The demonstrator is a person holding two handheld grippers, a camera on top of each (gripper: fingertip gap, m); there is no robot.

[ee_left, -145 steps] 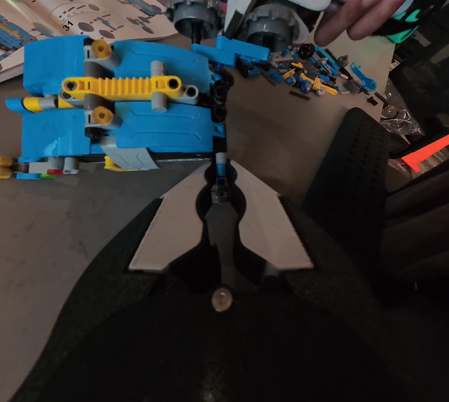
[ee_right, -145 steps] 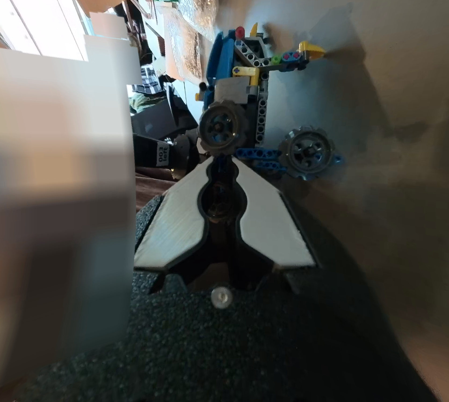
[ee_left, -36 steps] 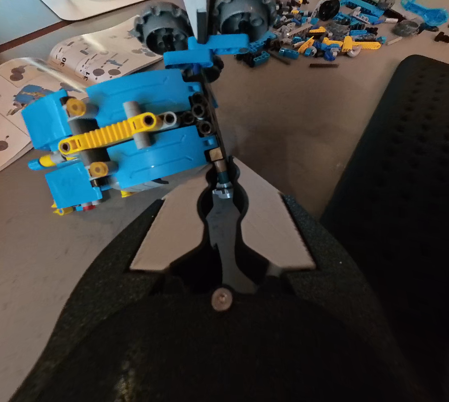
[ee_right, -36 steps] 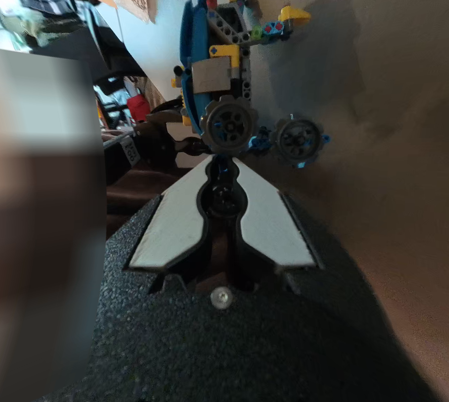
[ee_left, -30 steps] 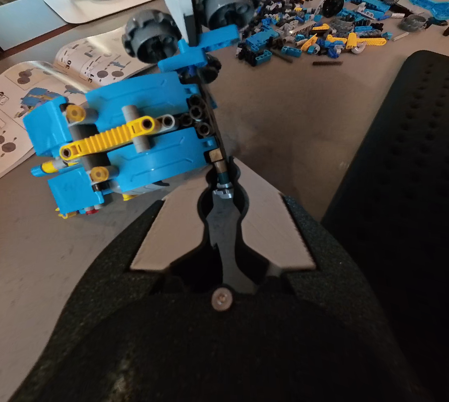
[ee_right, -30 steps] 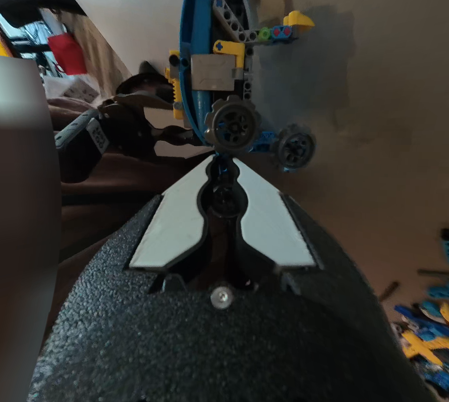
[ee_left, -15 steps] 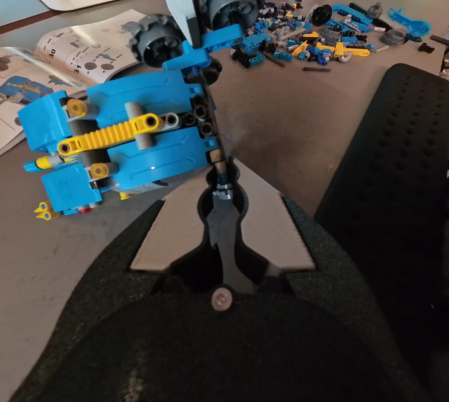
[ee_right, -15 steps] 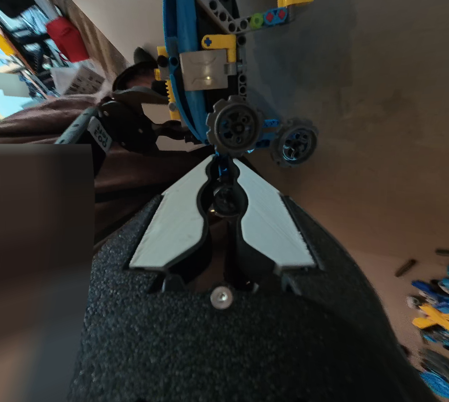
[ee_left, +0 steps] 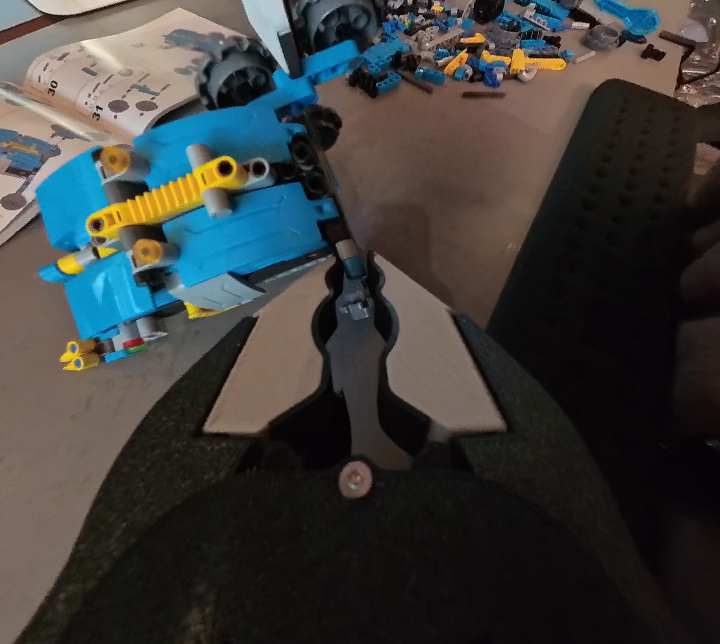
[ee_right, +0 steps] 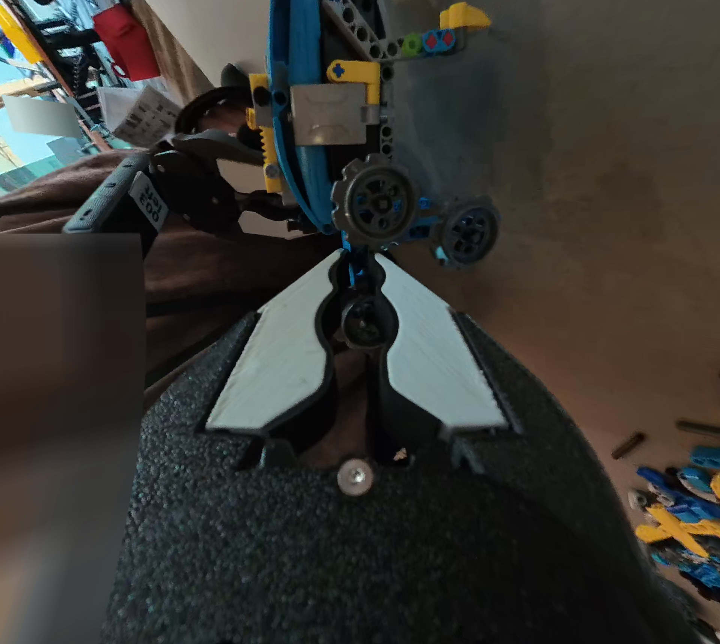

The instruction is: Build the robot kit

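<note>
My left gripper (ee_left: 352,267) is clamped on the grey-and-blue rod end of the blue toy car (ee_left: 202,220); the body runs off to its left. My right gripper (ee_right: 360,267) is pinched on the blue wheel beam (ee_right: 417,230), straight ahead, so both hold opposite ends.

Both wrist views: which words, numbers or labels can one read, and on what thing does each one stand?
I do not copy writing; these things bear it:
Instruction booklet: printed numbers beside the drawings.
White sticker on the left gripper: short black print.
White box in the background: dark print, too blurred to read.
Blue model: no writing visible.
</note>
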